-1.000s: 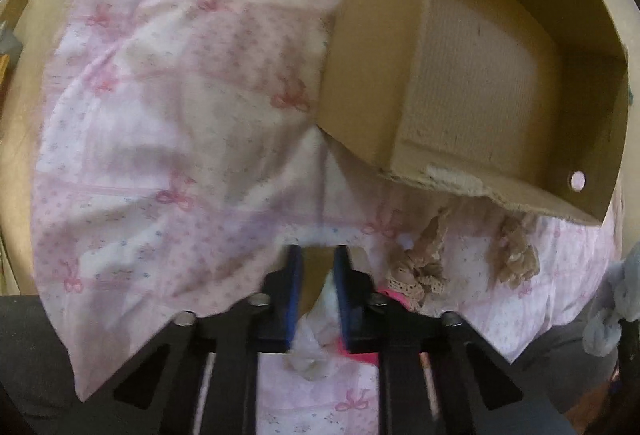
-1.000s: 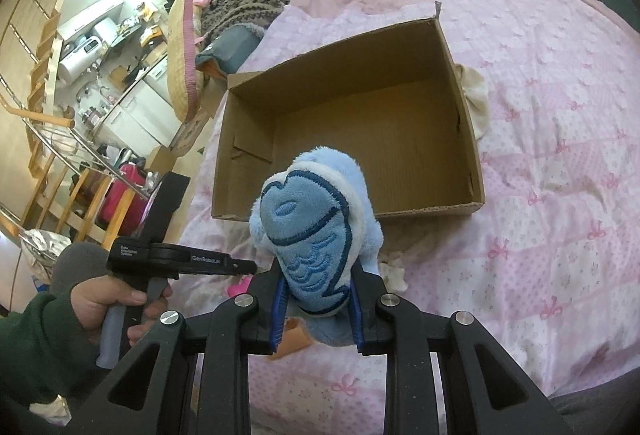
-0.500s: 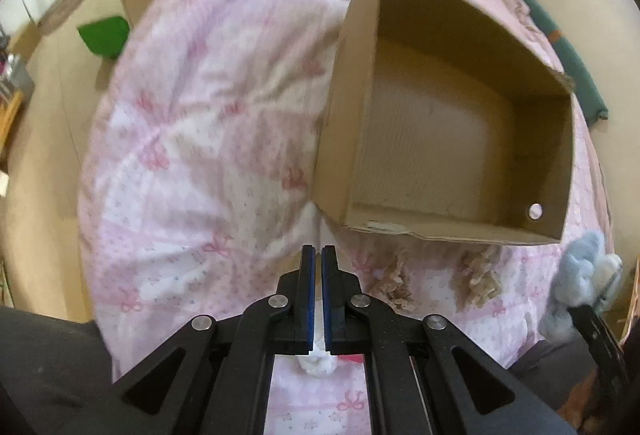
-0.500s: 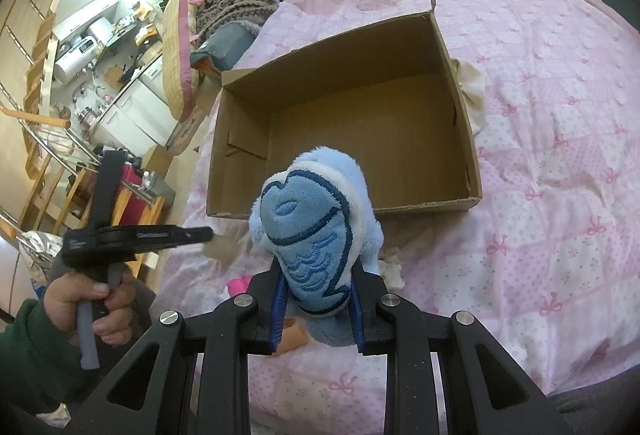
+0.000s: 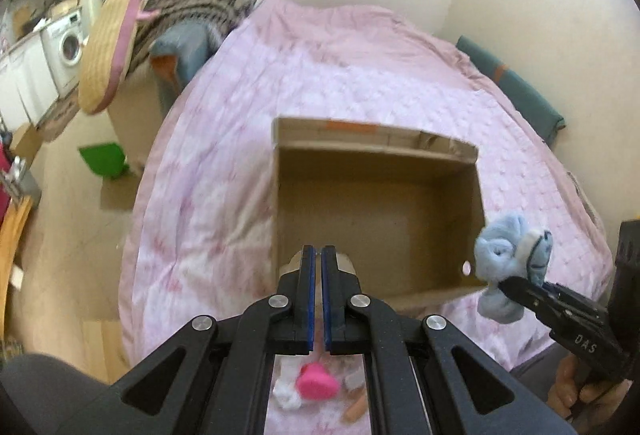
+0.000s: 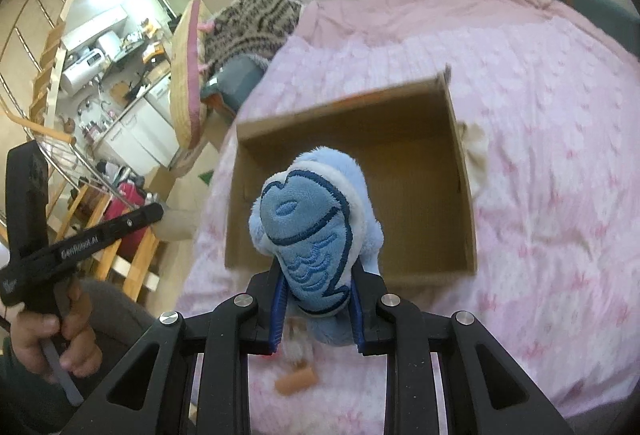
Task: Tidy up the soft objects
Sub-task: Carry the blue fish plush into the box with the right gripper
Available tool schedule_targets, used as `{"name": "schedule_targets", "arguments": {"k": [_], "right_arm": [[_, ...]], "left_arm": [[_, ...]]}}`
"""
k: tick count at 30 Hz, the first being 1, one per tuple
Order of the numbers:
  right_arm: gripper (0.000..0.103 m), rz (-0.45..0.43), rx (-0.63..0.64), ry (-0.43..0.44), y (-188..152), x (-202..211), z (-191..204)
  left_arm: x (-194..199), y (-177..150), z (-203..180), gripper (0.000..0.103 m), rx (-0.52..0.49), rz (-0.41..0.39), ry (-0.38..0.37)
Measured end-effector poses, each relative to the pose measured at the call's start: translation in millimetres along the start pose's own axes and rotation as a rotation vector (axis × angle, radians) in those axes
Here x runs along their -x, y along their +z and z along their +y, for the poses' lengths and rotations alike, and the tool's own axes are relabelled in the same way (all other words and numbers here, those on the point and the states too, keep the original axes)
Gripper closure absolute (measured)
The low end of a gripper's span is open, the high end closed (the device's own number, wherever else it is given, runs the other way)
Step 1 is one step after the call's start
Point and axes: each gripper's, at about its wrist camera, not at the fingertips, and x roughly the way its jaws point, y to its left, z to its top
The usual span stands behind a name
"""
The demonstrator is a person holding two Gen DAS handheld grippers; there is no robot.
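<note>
My right gripper (image 6: 316, 311) pinches a light blue plush fish (image 6: 310, 235), its blue pads pressed into the toy's sides, and holds it above the near edge of an open cardboard box (image 6: 460, 171) that sits on the pink bow-print bedspread (image 6: 560, 195). From my left wrist the same plush fish (image 5: 508, 259) shows at the right, just off the box's near right corner, clamped in that right gripper (image 5: 505, 283). My left gripper (image 5: 316, 275) has its jaws pressed together, the blue pads almost meeting; something pale and tan shows just past the tips, but I cannot tell whether any of it is caught between them. It points down at the near wall of the cardboard box (image 5: 476, 195), whose inside is bare. Below the left gripper, on the near part of the bedspread (image 5: 208, 195), lie a bright pink soft toy (image 5: 318, 387) and a small white fluffy piece (image 5: 286, 393) beside it. My left hand (image 6: 44, 331) grips its handle at the far left of the right view.
</note>
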Motion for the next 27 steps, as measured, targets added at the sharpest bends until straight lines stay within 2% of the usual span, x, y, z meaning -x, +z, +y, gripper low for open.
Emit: {"name": "schedule_targets", "arguments": {"k": [2,6,12,17,22,27], "right_arm": [[0.075,-0.027,0.004,-0.008,13.3,0.1,0.9],[0.075,-0.059,0.01,-0.029,36.1,-10.2,-2.8],[0.075,-0.053,-0.005,-0.061,51.0,-46.3,-19.7],[0.075,-0.008,-0.015,-0.086,38.4,-76.8,-32.1],[0.075,0.055,-0.028,-0.12,23.9,-97.8,-41.8],[0.075,0.094,-0.035,-0.142,18.9,-111.9,-48.4]], "left_arm": [[-4.2,9.8,-8.1,0.1,-0.021,-0.024,0.011],[-27.3,21.2,-17.2,0.1,-0.041,-0.024,0.02],[-73.4,21.4,-26.7,0.1,-0.095,-0.02,0.07],[-105.6,10.5,-25.4,0.1,-0.102,-0.015,0.097],[-130.0,-2.8,-21.0,0.1,-0.087,0.009,0.062],[-146.1,-13.8,-21.9,0.1,-0.109,0.04,0.068]]}}
